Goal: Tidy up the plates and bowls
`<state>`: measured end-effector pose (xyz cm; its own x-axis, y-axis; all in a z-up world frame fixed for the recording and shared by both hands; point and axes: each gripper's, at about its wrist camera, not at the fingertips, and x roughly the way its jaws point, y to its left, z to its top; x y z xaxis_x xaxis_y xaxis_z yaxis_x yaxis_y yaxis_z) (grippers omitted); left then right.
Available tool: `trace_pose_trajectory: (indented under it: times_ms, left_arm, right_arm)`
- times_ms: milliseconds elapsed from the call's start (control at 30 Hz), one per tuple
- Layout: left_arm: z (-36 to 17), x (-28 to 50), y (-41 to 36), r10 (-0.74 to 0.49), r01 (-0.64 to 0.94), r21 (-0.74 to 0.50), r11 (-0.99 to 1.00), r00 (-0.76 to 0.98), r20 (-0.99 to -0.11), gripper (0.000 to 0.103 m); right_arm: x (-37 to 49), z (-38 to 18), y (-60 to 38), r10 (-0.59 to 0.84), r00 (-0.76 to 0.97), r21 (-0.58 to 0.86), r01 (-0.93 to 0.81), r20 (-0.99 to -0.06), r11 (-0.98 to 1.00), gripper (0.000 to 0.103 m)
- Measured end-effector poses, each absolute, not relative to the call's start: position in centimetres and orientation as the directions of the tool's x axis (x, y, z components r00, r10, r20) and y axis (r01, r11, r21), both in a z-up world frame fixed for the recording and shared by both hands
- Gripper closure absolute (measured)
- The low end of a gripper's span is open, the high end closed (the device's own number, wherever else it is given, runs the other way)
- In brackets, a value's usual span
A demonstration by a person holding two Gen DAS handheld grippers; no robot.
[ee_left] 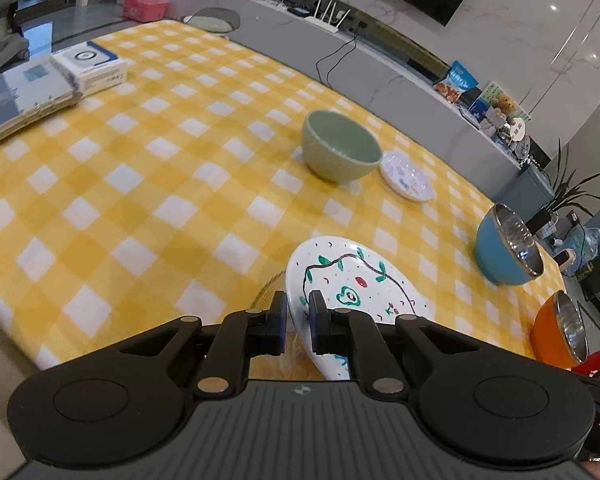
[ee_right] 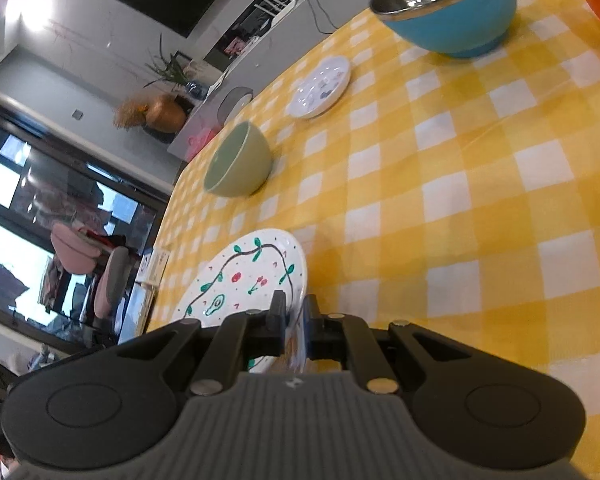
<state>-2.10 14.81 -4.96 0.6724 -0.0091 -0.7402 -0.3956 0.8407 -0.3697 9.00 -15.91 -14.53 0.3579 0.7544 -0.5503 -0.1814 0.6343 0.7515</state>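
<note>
Left wrist view: left gripper [ee_left: 298, 312] clenched on the rim of the painted plate [ee_left: 352, 276], which is tilted above the checked tablecloth [ee_left: 140, 200]. Green bowl [ee_left: 340, 151] at 12 o'clock, small plate [ee_left: 406, 176] just beside it at 1; blue bowl [ee_left: 508, 246] at 3, orange bowl [ee_left: 560, 326] at 4.

Right wrist view: right gripper [ee_right: 294, 320] clamped on the same plate's opposite rim. Small plate [ee_right: 320, 87] at 12.

Step in hand: carrying the plate. Next, likely: stack with the small plate, both hands level.

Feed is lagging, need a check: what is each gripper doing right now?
Left gripper: shut on the painted plate, at its rim.
Right gripper: shut on the same plate, at its rim.
</note>
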Motion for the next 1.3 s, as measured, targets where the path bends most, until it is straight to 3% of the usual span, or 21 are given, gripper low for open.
trace_pose_trajectory:
  times_ms: [667,733,933,1133,1200,1300]
  left_arm:
    - [-6.8,-2.8,13.8,0.053,-0.409,-0.250,0.878,0.601,-0.798,0.091]
    - [-6.7,-2.9,13.8,0.027,-0.387,-0.273,0.881,0.616,-0.787,0.100]
    - [-7.0,-2.8,13.3,0.016,-0.380,-0.273,0.884,0.607,-0.794,0.100]
    - [-6.4,-2.9,13.5,0.017,-0.369,-0.292,0.882,0.646,-0.763,0.097]
    - [-6.2,-2.9,13.4,0.019,-0.361,-0.292,0.886,0.656,-0.755,0.091]
    - [-5.8,-2.6,12.7,0.051,-0.348,-0.257,0.902,0.676,-0.735,0.089]
  right_arm:
    - [6.6,-14.0,-13.6,0.652,0.399,0.554,-0.343,-0.645,0.758,0.096]
    - [6.5,-14.1,-13.3,0.640,0.402,0.537,-0.350,-0.654,0.768,0.096]
    - [6.2,-14.1,-12.9,0.627,0.410,0.512,-0.363,-0.662,0.778,0.096]
    - [5.9,-13.8,-12.4,0.605,0.432,0.467,-0.390,-0.669,0.794,0.096]
    - [5.7,-13.6,-12.4,0.601,0.440,0.454,-0.399,-0.667,0.797,0.093]
    - [5.8,-13.1,-12.4,0.592,0.462,0.440,-0.401,-0.660,0.803,0.090]
